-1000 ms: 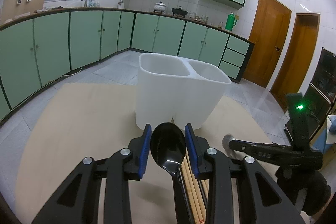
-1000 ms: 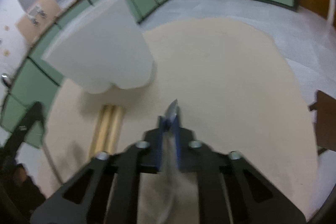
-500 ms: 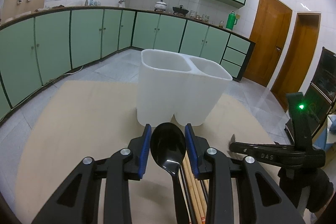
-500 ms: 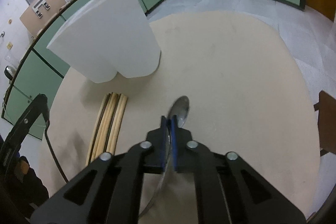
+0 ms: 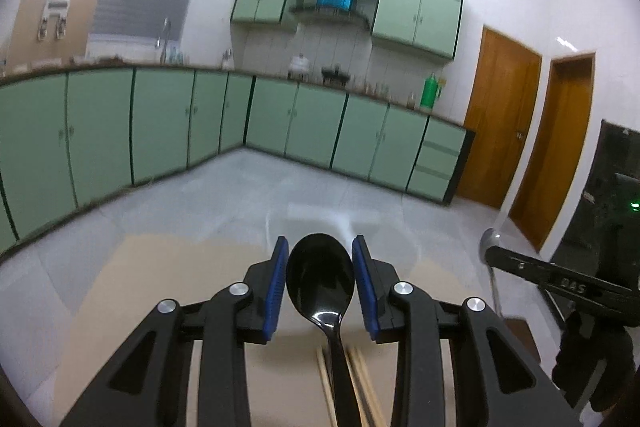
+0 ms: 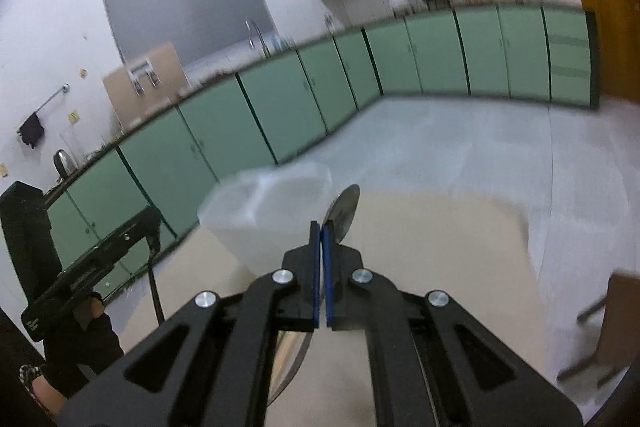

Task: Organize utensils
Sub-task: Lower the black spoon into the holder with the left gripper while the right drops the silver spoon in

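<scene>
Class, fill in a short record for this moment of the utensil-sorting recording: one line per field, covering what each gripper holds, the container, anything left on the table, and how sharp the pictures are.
left gripper: holds a black spoon, bowl forward between the blue pads
right gripper: shut on a metal spoon, bowl sticking out past the fingertips
container: white two-compartment holder, ahead and left of the right gripper, blurred
on the table: wooden chopsticks under the left gripper
sharpness: both views motion-blurred
</scene>
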Tool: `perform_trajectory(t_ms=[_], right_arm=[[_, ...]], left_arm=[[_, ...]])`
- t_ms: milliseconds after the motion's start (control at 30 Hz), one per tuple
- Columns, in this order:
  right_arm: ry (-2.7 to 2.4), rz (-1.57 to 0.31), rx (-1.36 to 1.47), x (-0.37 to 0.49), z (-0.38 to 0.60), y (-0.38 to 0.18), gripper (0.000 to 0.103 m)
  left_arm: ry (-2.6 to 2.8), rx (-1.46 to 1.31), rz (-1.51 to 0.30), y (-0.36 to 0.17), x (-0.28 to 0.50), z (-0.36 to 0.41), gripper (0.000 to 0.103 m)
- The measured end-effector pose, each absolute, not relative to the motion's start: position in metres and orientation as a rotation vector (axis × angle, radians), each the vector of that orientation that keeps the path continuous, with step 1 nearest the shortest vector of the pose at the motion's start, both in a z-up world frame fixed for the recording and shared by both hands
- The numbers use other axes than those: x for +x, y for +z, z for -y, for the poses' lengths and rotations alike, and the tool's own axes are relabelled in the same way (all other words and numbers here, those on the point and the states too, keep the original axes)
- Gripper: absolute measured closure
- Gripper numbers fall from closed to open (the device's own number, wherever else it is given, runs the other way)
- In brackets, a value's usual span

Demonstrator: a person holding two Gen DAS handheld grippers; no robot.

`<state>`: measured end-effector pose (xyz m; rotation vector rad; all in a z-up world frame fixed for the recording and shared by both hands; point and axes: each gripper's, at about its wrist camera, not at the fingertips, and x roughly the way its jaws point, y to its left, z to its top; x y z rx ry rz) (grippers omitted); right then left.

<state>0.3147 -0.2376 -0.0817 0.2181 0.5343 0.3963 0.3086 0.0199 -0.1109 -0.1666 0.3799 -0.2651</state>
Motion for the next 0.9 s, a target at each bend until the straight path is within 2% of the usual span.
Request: perform_trajectory(t_ms=[200, 367, 567, 833, 900], right_arm=[[0.378, -0.361, 0.141, 0.341, 0.236, -0.027, 0.102], [0.333, -0.293, 0.083, 0.386, 0.223, -0.013, 0.102], [0.290, -0.312, 0.026, 0.437, 0.204, -0.039, 0.102], [0.328, -0.409, -0.012, 0.445, 0.184, -0.086, 0.102], [0.351, -0.440, -0.001, 0.444, 0.183, -0.093, 0.099]], left_arm=[[-0.257, -0.139, -0.231, -0.064, 0.343, -0.014, 0.071], [-0.238, -0.097, -0.178, -0.053, 0.382, -0.003, 0.071], [-0.192, -0.071, -0.191, -0.073, 0.422, 0.004, 0.071], [-0.207, -0.085, -0.272, -0.111, 0.432, -0.001, 0.070], [-0.213, -0.086, -0.292, -0.115, 0.430, -0.003, 0.070]])
